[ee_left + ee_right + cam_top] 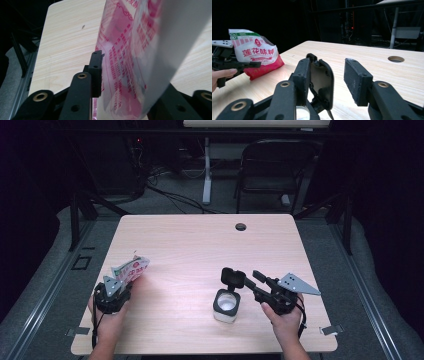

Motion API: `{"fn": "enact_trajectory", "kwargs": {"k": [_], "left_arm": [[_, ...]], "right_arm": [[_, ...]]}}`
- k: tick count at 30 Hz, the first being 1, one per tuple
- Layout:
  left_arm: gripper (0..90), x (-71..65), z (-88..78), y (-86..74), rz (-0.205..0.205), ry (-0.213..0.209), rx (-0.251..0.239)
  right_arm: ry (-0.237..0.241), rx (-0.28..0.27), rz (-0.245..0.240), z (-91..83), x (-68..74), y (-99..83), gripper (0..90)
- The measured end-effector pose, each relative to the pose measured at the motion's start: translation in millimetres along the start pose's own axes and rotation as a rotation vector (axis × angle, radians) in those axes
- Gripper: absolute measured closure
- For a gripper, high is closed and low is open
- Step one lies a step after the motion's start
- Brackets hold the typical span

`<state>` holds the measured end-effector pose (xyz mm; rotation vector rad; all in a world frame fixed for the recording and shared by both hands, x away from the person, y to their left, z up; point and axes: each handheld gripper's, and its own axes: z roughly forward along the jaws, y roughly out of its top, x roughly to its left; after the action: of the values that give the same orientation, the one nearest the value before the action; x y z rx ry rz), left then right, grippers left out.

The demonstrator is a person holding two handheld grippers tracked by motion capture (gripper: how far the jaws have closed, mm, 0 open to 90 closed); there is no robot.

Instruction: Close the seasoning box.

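Two hands are seen at the near edge of the table [200,245], each with one hand-held gripper. The table is a pale wood-grain board with rounded corners and one round cable hole [241,226] near its far edge.

The left hand-held gripper [116,289] is held at the near left. A bag [131,269] stands between its jaws – glossy crinkled plastic, white with red print and a green strip on top, its base on the table. The jaws are partly spread; one pad [96,72] lies just beside the film, and whether the bag is pinched cannot be told.

The right hand-held gripper [250,282] is held at the near right, its jaws spread with a clear gap between the rough black pads. One grey three-cornered plate [298,284] is carried on top of it. Just beside its tips one small jar [226,306] is set on the table – white inside, dark-rimmed, squarish with rounded corners. Its black hinged lid [233,278] is raised upright, against the inner face of one jaw in the right gripper view.

Beyond the table a grey carpeted floor is seen, with black cables [170,195] trailed across it. One dark folding chair [272,170] and one white table leg [207,170] are placed farther off, against a dark room.
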<state>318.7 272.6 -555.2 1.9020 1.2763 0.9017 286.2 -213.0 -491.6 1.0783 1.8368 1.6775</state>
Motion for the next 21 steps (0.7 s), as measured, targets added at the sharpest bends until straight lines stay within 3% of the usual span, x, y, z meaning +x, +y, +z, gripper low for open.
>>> {"fn": "enact_trajectory", "kwargs": {"k": [7,12,17,21], "left_arm": [[47.6,-11.7,1.8,2.1,0.046,-0.062,-0.024],[41.0,-18.2,3.6,2.4,0.065,-0.103,-0.022],[41.3,-26.3,2.0,1.9,0.09,-0.155,-0.02],[41.3,-34.2,-1.7,1.2,0.121,-0.17,-0.02]], "right_arm": [[-0.033,0.012,0.028,0.0,-8.8,-2.4,49.1],[-0.01,0.048,0.046,8.0,-13.2,-8.0,46.4],[0.012,0.113,0.016,21.1,-11.9,-12.0,50.8],[0.024,0.139,0.001,28.5,-12.3,-12.8,53.3]]}}
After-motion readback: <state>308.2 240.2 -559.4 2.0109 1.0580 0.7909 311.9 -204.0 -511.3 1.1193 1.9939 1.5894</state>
